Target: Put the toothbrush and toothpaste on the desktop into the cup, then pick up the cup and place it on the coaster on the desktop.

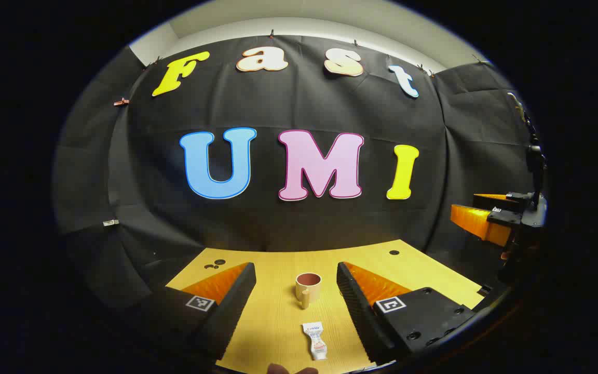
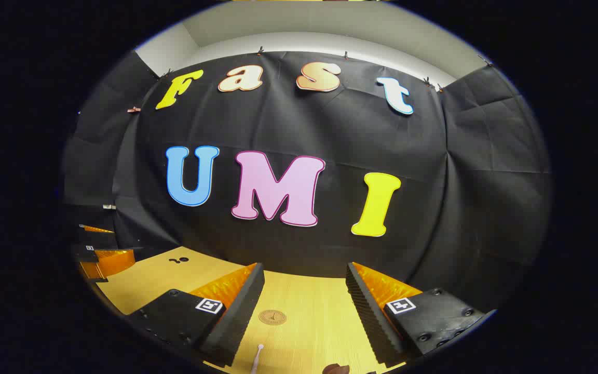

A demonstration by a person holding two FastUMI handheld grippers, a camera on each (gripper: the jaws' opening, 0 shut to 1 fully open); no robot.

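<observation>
Bench (image 1: 423,270) of pale wood grain, spread below the black cloth wall (image 1: 299,109) and carrying all the task's things. Left gripper (image 1: 296,298) held above the bench, jaws spread wide, nothing between them, pinching nothing. Right gripper (image 2: 304,306) likewise above the bench, jaws spread wide apart and holding nothing; seen also at the right edge of the left gripper view, raised well off the bench. Cup (image 1: 308,287) upright on the bench, straight ahead between the left gripper's fingers, handle turned toward the camera, inside looking bare. Toothpaste (image 1: 316,340) lying flat on the bench, nearer than the cup and apart from it, cap end toward the camera. Coaster (image 2: 272,317), round and flat, lying on the bench between the right gripper's fingers, nothing on it. Toothbrush (image 2: 257,357) lying on the bench, nearer than the coaster and apart from it, pale tip pointing toward the coaster, handle cut off at the lower edge.
</observation>
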